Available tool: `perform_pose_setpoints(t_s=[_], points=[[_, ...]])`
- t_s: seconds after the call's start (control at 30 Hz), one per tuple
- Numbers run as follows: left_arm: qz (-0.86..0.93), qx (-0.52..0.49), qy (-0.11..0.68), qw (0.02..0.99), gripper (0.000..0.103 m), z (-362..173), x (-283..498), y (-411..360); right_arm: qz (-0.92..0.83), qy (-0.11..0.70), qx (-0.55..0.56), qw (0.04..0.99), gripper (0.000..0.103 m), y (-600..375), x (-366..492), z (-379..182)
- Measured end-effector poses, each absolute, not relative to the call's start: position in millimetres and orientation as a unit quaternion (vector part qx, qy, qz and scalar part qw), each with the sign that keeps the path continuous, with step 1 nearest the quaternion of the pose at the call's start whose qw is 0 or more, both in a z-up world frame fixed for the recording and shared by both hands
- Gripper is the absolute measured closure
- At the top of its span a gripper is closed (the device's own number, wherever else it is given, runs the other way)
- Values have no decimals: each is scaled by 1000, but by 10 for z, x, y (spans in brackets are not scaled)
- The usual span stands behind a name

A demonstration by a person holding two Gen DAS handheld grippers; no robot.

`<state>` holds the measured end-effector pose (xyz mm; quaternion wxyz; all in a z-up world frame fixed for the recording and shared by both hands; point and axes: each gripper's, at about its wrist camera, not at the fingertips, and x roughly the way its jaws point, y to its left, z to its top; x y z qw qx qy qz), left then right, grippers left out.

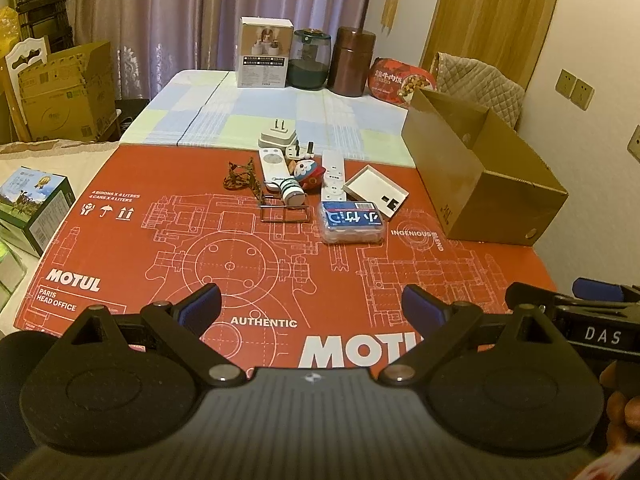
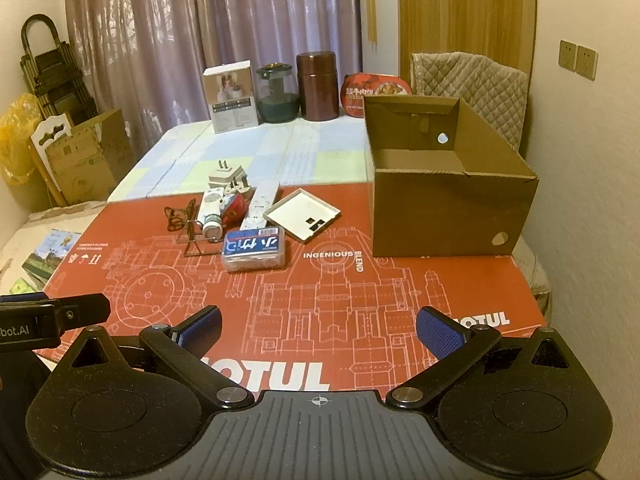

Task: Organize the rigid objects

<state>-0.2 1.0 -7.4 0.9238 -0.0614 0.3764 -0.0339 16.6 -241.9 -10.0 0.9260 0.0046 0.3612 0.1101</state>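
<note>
The left tool and the right tool were both spread wide and held nothing, low over the near edge of the red printed sheet. The small objects, among them a clear blue-labelled case and a white lid, lay in a cluster well ahead. An open cardboard box stood to their right. Purple curtains hung behind.

Two remotes, two plugs, one box
</note>
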Motion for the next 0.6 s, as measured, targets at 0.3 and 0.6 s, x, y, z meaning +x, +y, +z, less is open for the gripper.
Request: perform_pose_setpoints(t_s=[0.3,0.6], points=[[-34,-52,380,923,8,-198,146,60,114,366,9,924,2,-2407,284,-225],[-14,-39,378,925,8,-335,574,347,148,342,4,928,2,-2238,588,-341]])
